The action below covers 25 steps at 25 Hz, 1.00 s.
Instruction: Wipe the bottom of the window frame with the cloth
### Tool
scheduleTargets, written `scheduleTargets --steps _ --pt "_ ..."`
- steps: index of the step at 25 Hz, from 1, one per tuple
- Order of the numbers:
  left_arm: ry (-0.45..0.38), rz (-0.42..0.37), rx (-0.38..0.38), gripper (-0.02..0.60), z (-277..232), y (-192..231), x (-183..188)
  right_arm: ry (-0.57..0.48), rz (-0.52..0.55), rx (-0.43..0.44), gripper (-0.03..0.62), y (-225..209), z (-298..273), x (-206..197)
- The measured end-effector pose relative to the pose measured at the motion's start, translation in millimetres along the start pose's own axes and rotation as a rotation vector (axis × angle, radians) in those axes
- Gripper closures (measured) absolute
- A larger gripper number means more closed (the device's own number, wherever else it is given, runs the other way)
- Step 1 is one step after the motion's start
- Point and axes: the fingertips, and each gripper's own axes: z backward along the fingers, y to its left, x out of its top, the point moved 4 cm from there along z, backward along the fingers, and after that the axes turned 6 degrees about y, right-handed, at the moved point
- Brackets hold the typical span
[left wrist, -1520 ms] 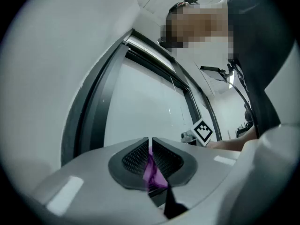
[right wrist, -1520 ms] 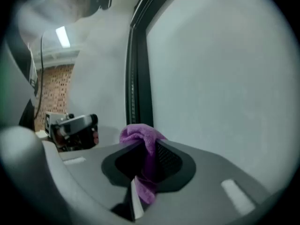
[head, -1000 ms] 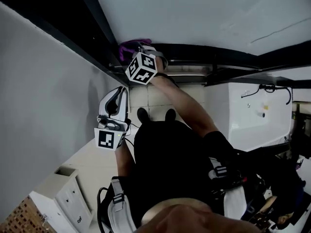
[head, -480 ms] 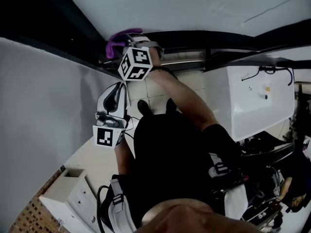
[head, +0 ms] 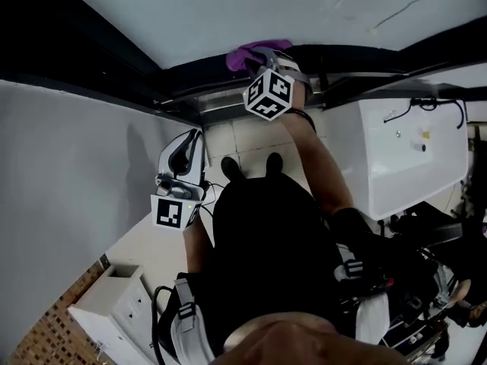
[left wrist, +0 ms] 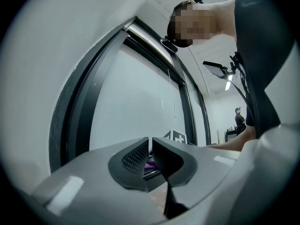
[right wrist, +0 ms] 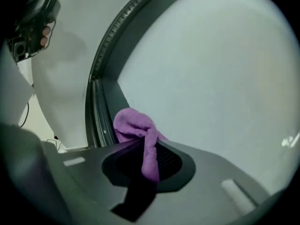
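Observation:
A purple cloth (head: 255,53) is bunched against the dark bottom rail of the window frame (head: 205,101), under the pale glass. My right gripper (head: 268,59) is shut on the cloth, its marker cube just below it in the head view. In the right gripper view the cloth (right wrist: 133,130) bulges out past the right gripper (right wrist: 147,151) and touches the frame's track (right wrist: 100,114). My left gripper (head: 185,144) hangs lower left beside the grey wall, away from the frame. In its own view the left gripper (left wrist: 151,156) is shut with nothing in it.
A grey wall (head: 68,173) runs along the left. A white box-like unit (head: 411,150) stands at the right and a white cabinet (head: 114,310) at the lower left. Tiled floor (head: 251,139) lies below the frame. A person (left wrist: 239,118) stands far off.
My right gripper has slid the cloth to the right along the bottom rail. The left gripper has stayed about where it was.

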Motion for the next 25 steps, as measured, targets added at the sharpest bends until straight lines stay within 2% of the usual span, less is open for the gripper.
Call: scheduleTargets --steps 2,3,6,8,10,12,14,16,20,22,23,25 --pt "0.01 -0.001 -0.021 0.554 -4 1 -5 0.033 -0.037 0.016 0.534 -5 3 -2" --pt "0.011 0.0 -0.032 0.554 -6 -1 -5 0.006 -0.032 0.045 0.533 0 4 10" --pt "0.005 -0.003 -0.063 0.554 -11 -5 4 -0.208 0.001 0.165 0.533 35 7 92" --pt "-0.004 -0.008 -0.074 0.554 -11 -4 12 -0.305 0.033 0.223 0.533 59 -6 149" --pt "-0.016 -0.002 -0.061 0.554 -9 -1 15 -0.312 0.084 0.264 0.533 84 -26 180" --pt "-0.031 0.017 -0.029 0.554 -7 -1 15 -0.286 0.15 0.26 0.533 104 -35 185" --pt "-0.022 0.033 -0.007 0.554 -5 -1 10 -0.25 0.214 0.215 0.533 107 -28 170" --pt "0.002 0.023 0.003 0.554 -4 1 2 -0.179 0.231 0.138 0.533 92 -19 135" --pt "-0.001 0.014 -0.029 0.554 -16 2 -1 0.049 0.114 -0.041 0.534 22 -11 21" --pt "-0.002 0.016 -0.06 0.554 -25 0 -3 0.168 0.068 -0.089 0.534 -7 -2 -22" --pt "-0.003 0.016 -0.077 0.554 -30 -3 -4 0.212 0.076 -0.098 0.534 -13 0 -32" --pt "-0.006 0.016 -0.112 0.554 -41 -11 -2 0.26 0.175 -0.12 0.533 -14 -1 -32"
